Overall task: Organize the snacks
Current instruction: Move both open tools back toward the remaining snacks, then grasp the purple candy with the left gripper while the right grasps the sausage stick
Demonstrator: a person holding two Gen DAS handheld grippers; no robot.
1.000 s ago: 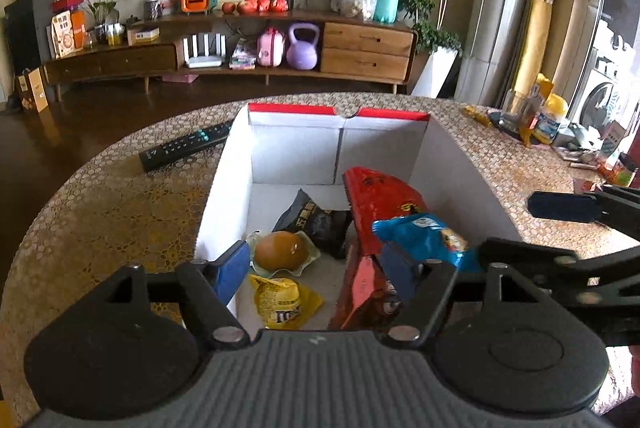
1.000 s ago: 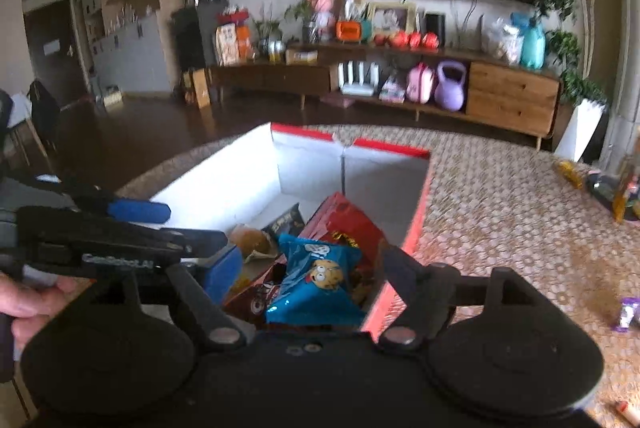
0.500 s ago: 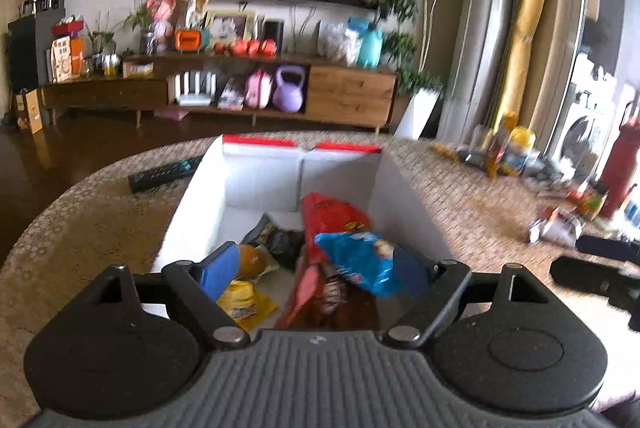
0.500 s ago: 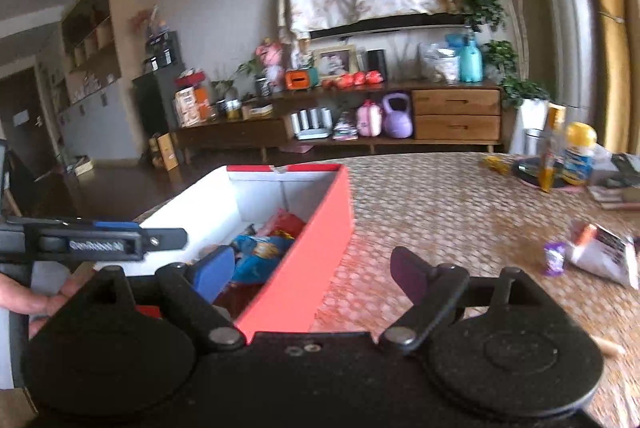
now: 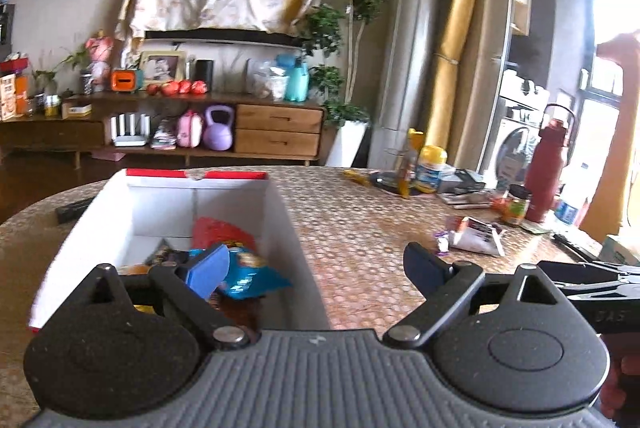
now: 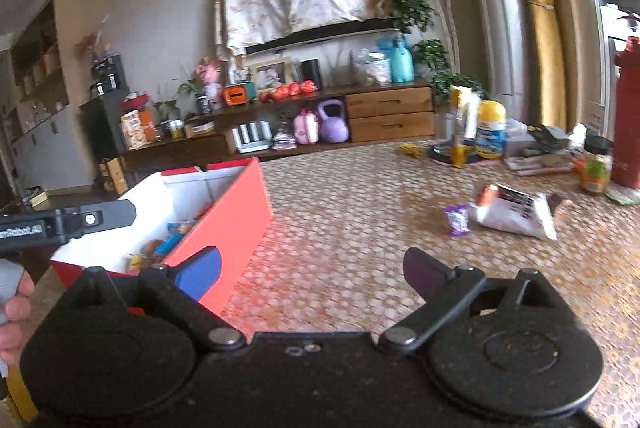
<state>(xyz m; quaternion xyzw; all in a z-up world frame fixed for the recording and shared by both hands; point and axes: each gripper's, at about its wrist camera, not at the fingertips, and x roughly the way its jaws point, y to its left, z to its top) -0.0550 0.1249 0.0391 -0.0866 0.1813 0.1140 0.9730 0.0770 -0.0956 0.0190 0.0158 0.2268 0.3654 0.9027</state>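
Note:
A red box with white inside (image 5: 286,224) (image 6: 236,204) stands on the table and holds several snacks, among them a blue packet (image 5: 250,274) and a red bag (image 5: 222,230). A white snack bag (image 5: 476,240) (image 6: 514,212) and a small purple candy (image 5: 442,242) (image 6: 458,220) lie on the table to the right. My left gripper (image 5: 316,272) is open and empty at the box's near right corner. My right gripper (image 6: 314,270) is open and empty, right of the box, with the white bag ahead to its right.
The table's far right holds a red bottle (image 5: 550,164) (image 6: 628,112), a small jar (image 5: 516,204) (image 6: 596,168), a yellow-capped container (image 5: 432,164) (image 6: 490,128) and papers. A remote (image 5: 72,210) lies left of the box. A sideboard stands behind.
Both grippers have swung right, away from above the box. The right gripper, which hung over the blue packet, now faces the loose white bag on the table.

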